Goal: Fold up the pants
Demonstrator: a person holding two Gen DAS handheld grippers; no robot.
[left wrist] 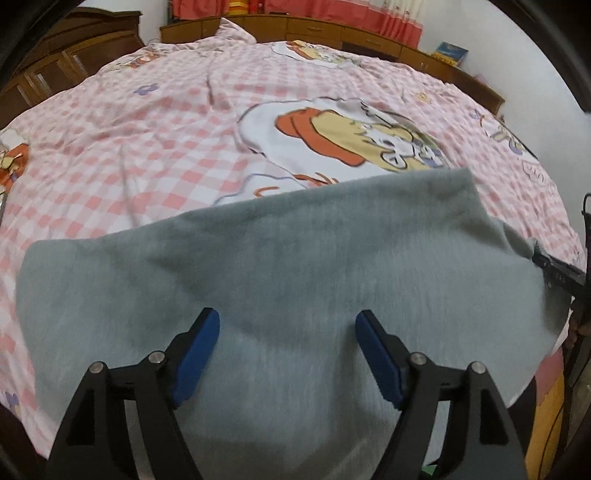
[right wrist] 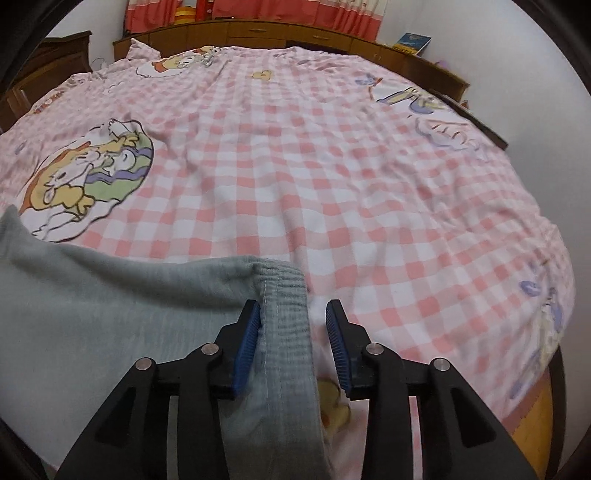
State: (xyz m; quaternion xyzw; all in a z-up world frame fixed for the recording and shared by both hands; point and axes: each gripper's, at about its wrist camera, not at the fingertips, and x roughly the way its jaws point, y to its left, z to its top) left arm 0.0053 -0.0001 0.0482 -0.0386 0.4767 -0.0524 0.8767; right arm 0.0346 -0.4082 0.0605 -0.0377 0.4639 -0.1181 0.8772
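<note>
1. The grey pants (left wrist: 280, 266) lie spread on the near part of the bed, and I see their ribbed waistband (right wrist: 286, 325) running between my right gripper (right wrist: 293, 347) fingers.
2. My right gripper stands part open: the left blue pad (right wrist: 247, 350) touches the waistband, the right pad sits apart from it.
3. My left gripper (left wrist: 288, 354) is spread wide above the grey fabric, gripping nothing.
4. In the left wrist view, a black tool part meets the pants' right edge.
5. Under everything lies a pink checked bedsheet (right wrist: 332, 192) with cartoon prints.
6. Beyond it I see a wooden headboard (right wrist: 280, 33) and red curtains (right wrist: 332, 14).
</note>
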